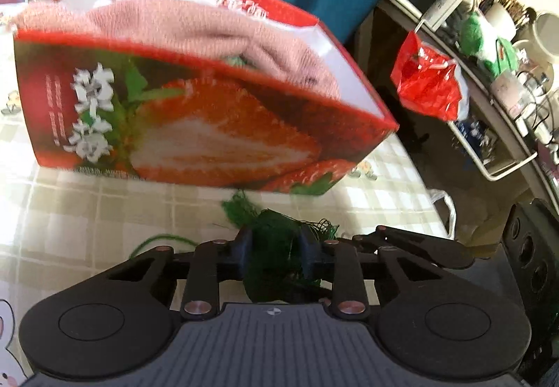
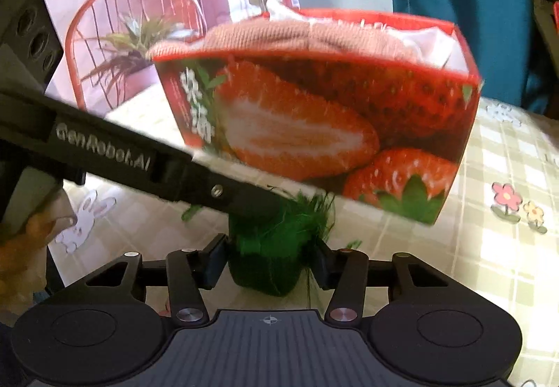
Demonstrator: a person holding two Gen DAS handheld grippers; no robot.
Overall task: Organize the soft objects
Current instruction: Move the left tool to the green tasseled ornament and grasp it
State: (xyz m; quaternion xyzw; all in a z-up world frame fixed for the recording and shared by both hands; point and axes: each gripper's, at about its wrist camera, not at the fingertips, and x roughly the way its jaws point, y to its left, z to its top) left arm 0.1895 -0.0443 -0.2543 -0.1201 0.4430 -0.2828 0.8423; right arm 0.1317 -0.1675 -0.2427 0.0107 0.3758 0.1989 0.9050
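Observation:
A ball of dark green yarn [image 1: 276,257] lies on the table just in front of a red strawberry-print box [image 1: 195,128]. My left gripper [image 1: 276,256] is shut on the yarn, its blue pads pressing both sides. In the right wrist view the same green yarn [image 2: 269,257] sits between the pads of my right gripper [image 2: 269,261], which is also shut on it. The left gripper's finger [image 2: 216,191] reaches in from the left onto the top of the yarn. The box [image 2: 314,128] holds a pink knitted cloth [image 2: 265,37] and white cloth [image 2: 429,37].
The table has a checked cloth [image 1: 87,212] with flower prints [image 2: 506,198]. A cluttered shelf [image 1: 506,72] and a red plastic bag [image 1: 426,79] stand off the table's right. A red wire chair [image 2: 115,20] is behind the box. A hand [image 2: 21,247] shows at the left.

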